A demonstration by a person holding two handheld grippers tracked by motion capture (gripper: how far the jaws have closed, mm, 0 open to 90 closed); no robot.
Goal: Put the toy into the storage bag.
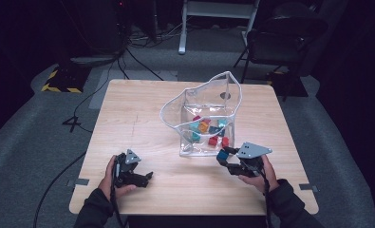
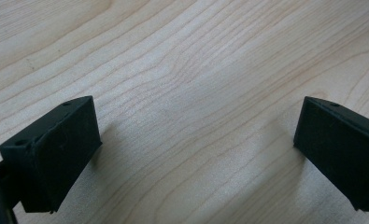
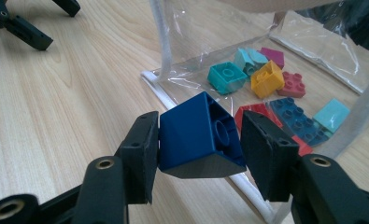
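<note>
The right hand-held gripper (image 3: 198, 140) clamps a dark blue plastic brick (image 3: 198, 135) between its two matte black, blocky pads, which press flat on opposite sides; the brick is boxy with smooth glossy faces, tilted so that its hollow underside with a round tube faces the camera. In the high view this brick (image 1: 221, 155) hangs just above the bench (image 1: 142, 104) at about 5 o'clock from the clear bag (image 1: 209, 102), close beside the bag's near corner. The bag is soft, transparent plastic film, creased and shiny, with a white piped rim that holds its mouth open in a wavy loop. On its floor lie small studded bricks: a teal one (image 3: 226, 77), a yellow one (image 3: 267, 79), a pink plate (image 3: 292, 85), a magenta piece (image 3: 272, 56), a dark blue-grey curved plate (image 3: 296, 116), a pale turquoise piece (image 3: 331, 114) and a red one (image 3: 254, 112) partly behind the gripper's pad. The bench is pale wood-grain laminate, smooth and square with rounded corners. The left hand-held gripper (image 1: 145, 178) lies low at about 7 o'clock on the bench, well apart from the bag; its own view shows its jaws spread wide with bare wood grain between them, so it is open and holds nothing. A grey three-cornered plate (image 1: 254, 150) tops the right gripper (image 1: 225, 159).
</note>
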